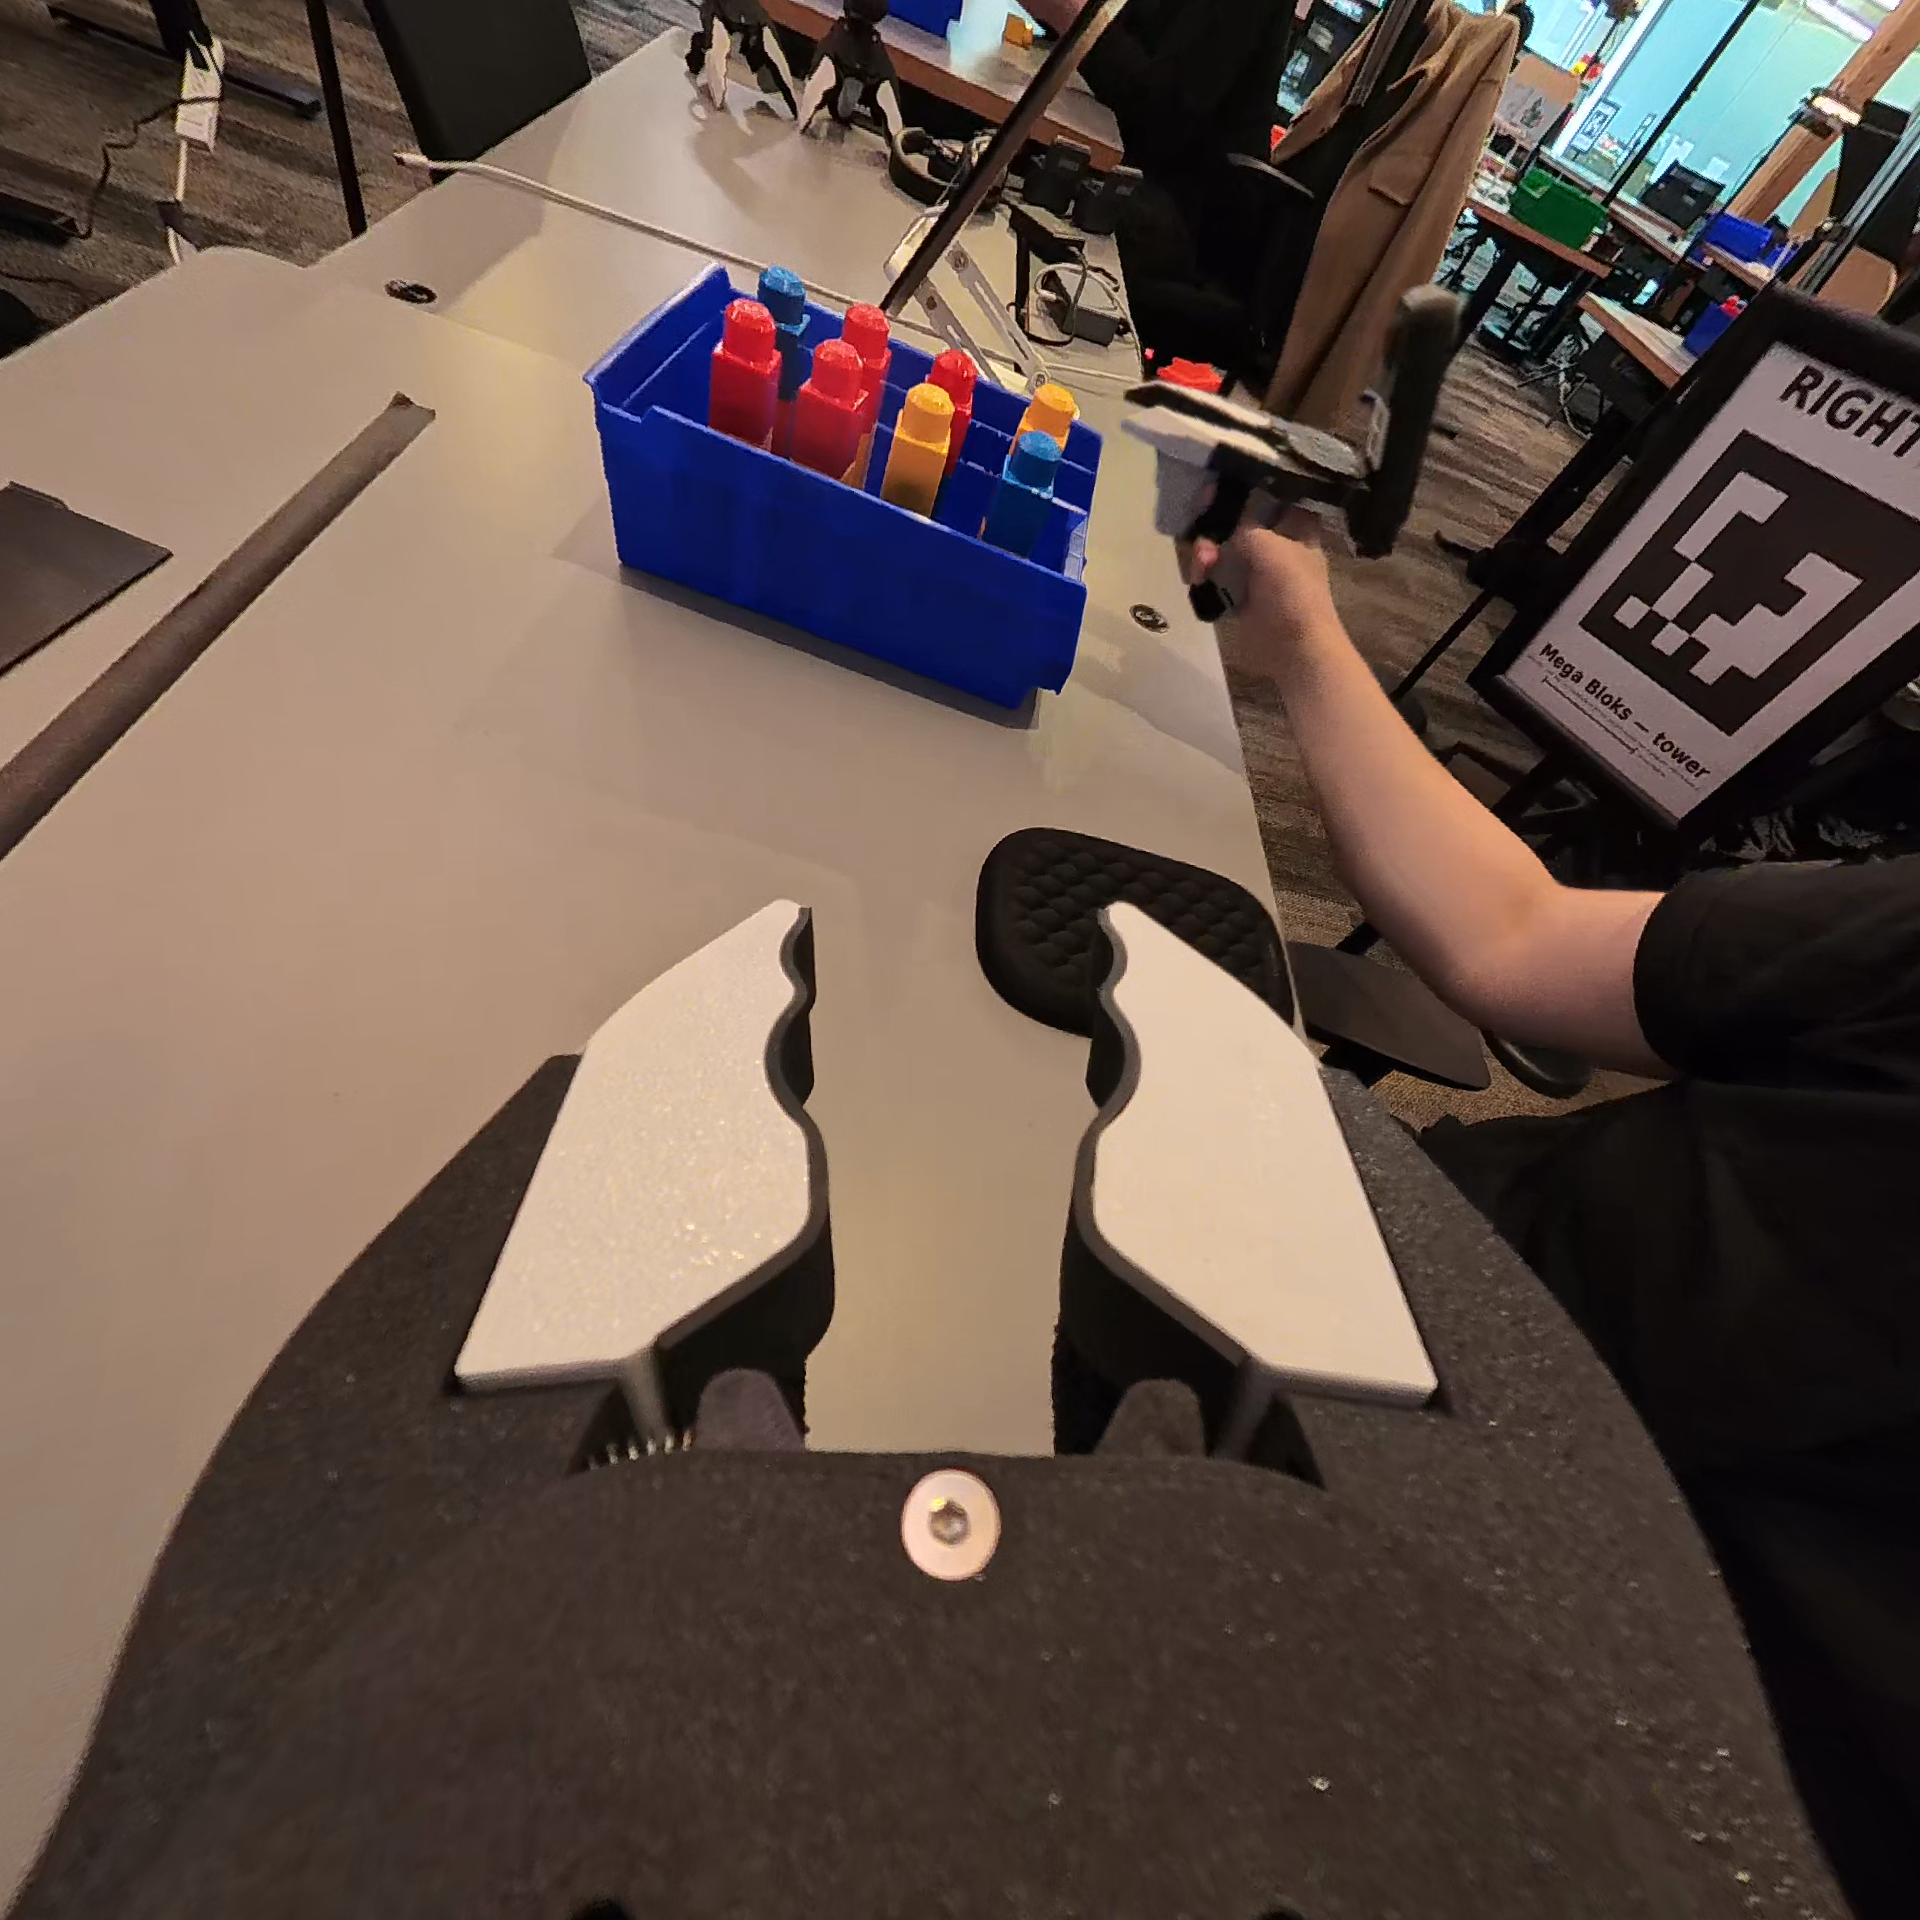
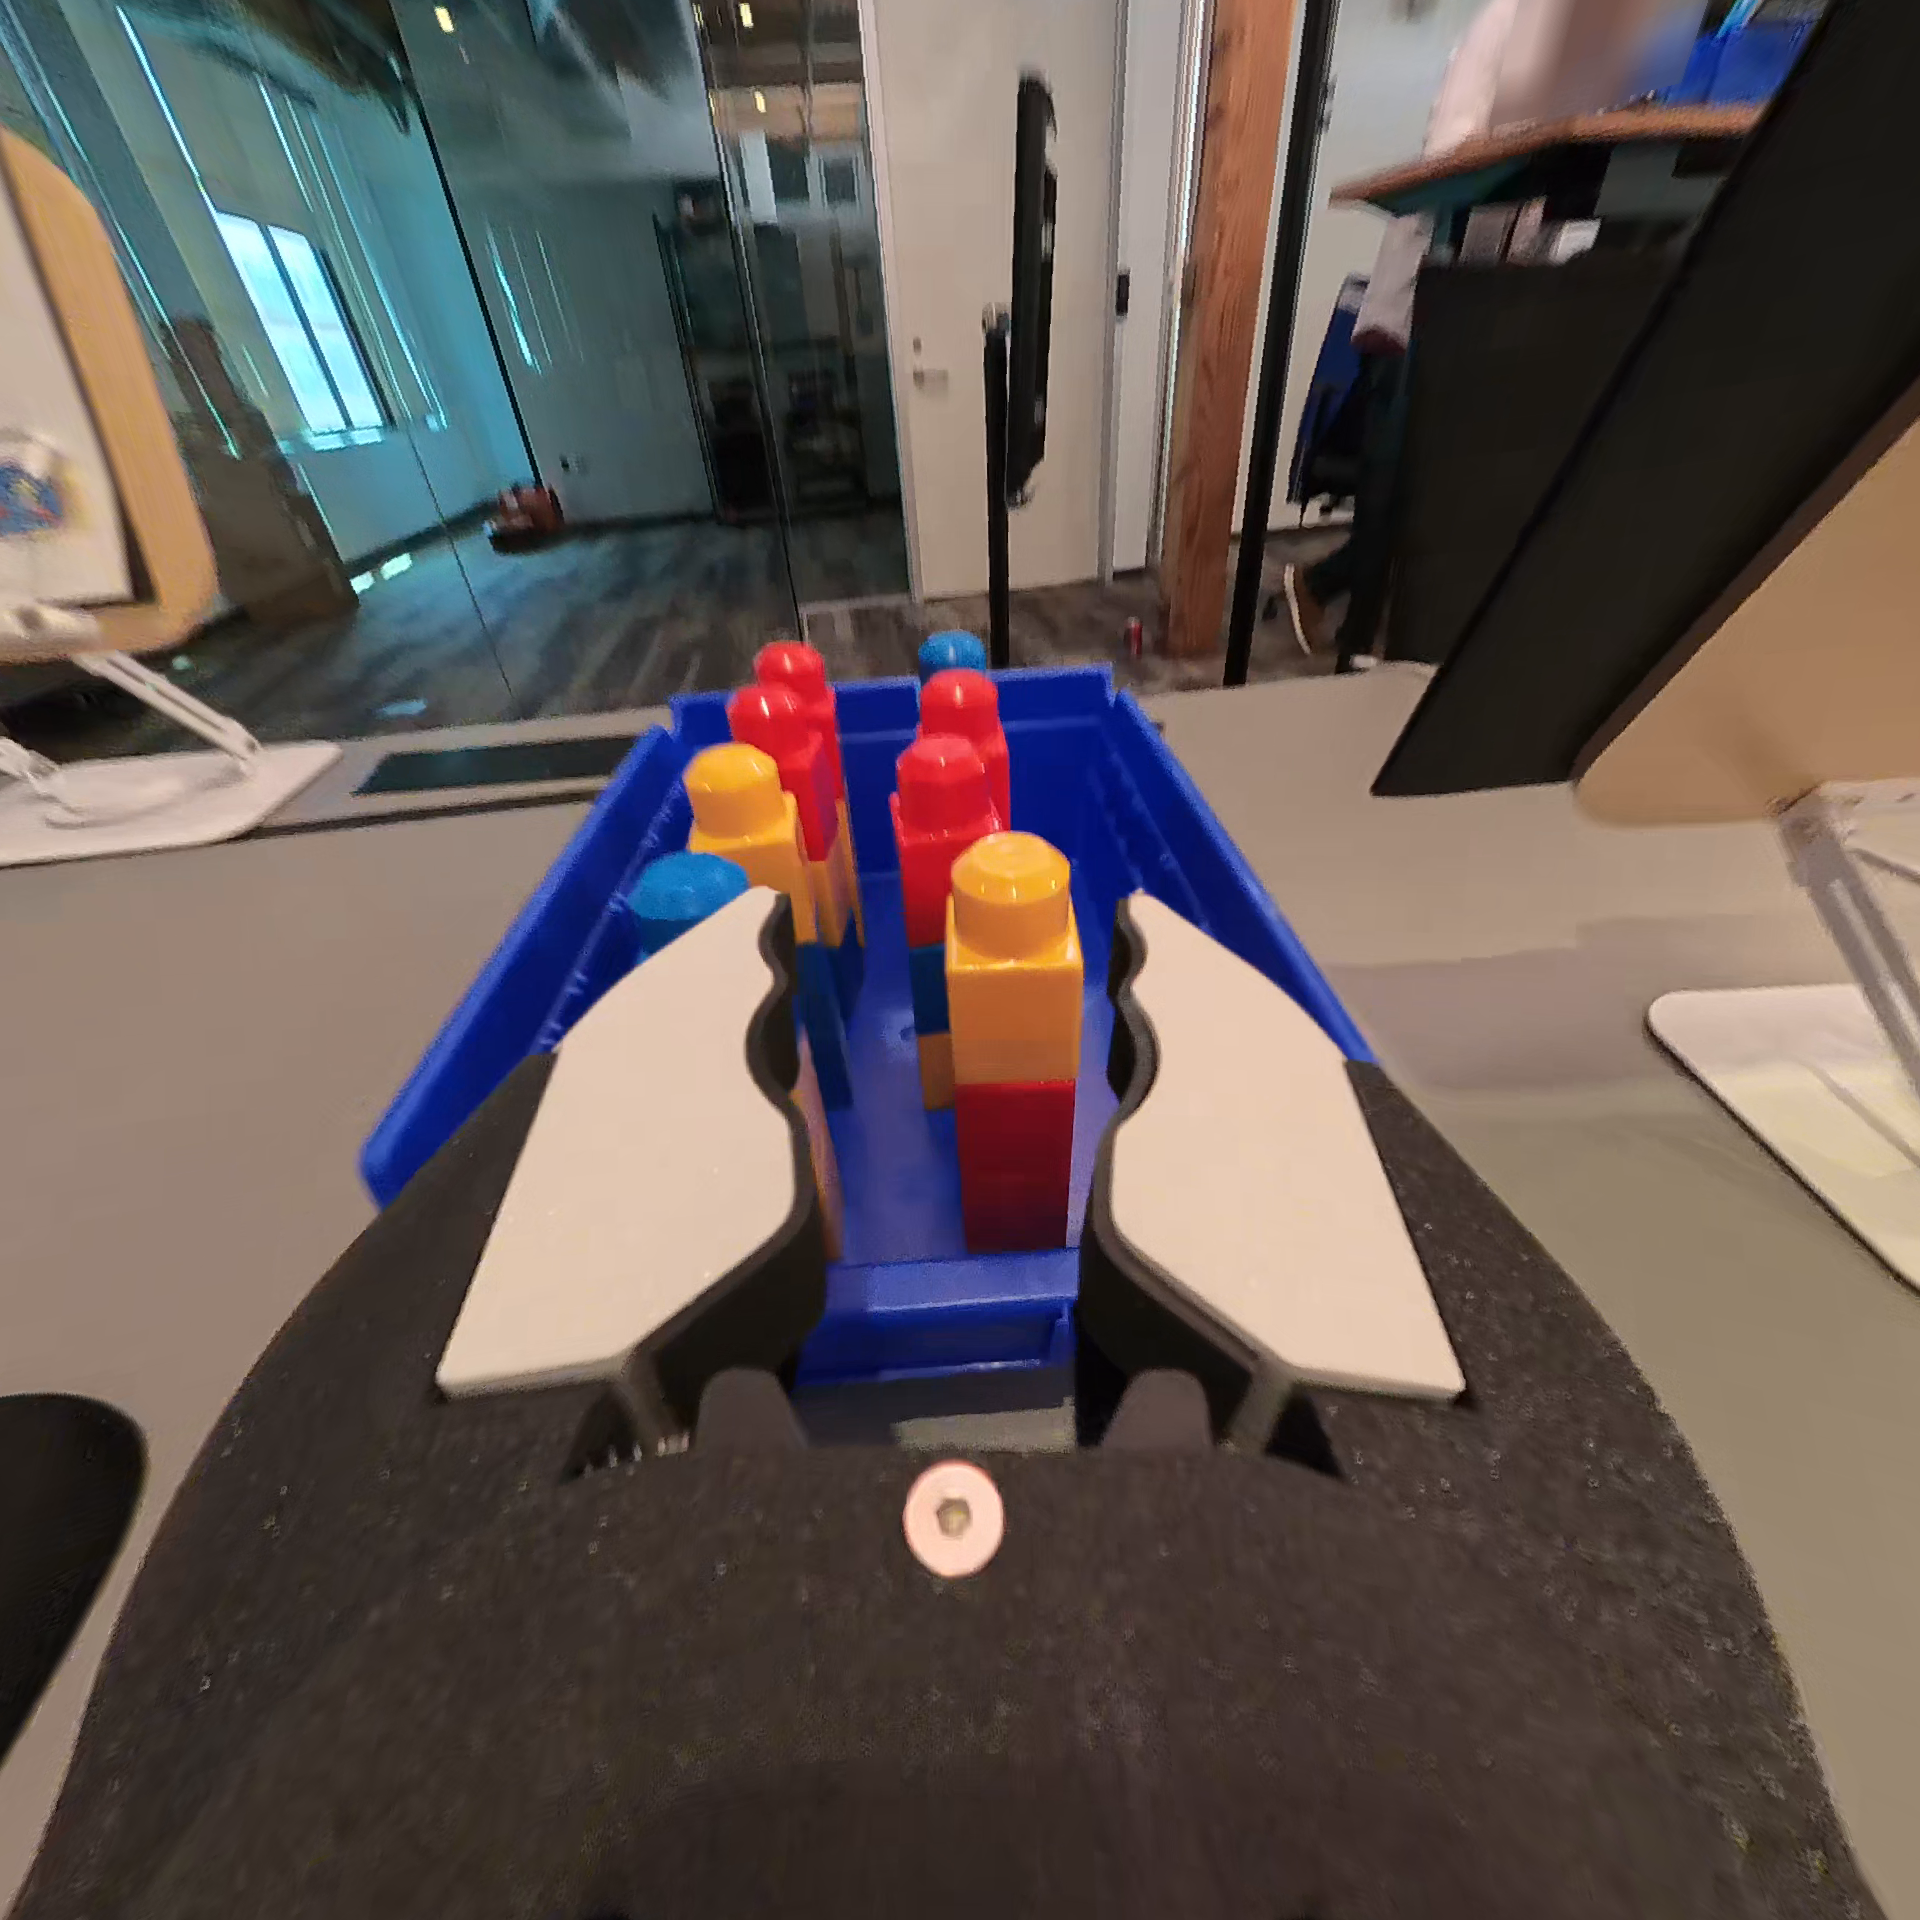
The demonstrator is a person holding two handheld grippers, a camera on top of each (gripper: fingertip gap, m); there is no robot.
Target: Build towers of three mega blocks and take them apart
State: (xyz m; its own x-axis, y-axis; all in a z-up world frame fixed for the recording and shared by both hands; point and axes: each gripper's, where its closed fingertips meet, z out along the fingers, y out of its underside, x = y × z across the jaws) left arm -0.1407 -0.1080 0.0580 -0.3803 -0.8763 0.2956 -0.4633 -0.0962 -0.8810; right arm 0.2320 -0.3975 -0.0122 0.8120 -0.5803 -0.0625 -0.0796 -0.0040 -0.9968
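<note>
Grey tabletop (image 1: 436, 831) fills most of the left wrist view, with an office of desks and glass walls behind. On it stands a blue plastic bin (image 1: 831, 561) holding upright towers of mega blocks (image 1: 821, 405) in red, yellow and blue. The left gripper (image 1: 961, 920) hangs over bare table well short of the bin, its grey fingers (image 1: 675, 1122) spread apart with nothing between them. Beside its right finger a black mesh pad (image 1: 1049, 904) lies at the table edge. The right gripper (image 2: 951, 909), held in a person's hand (image 1: 1262, 582), hovers at the bin's near end with its jaws parted, empty. Seen between them in the right wrist view stands a yellow-topped tower (image 2: 1013, 1039) with a red block under the yellow one. A framed sign (image 1: 1745, 582) with a black-and-white marker stands off to the right.
</note>
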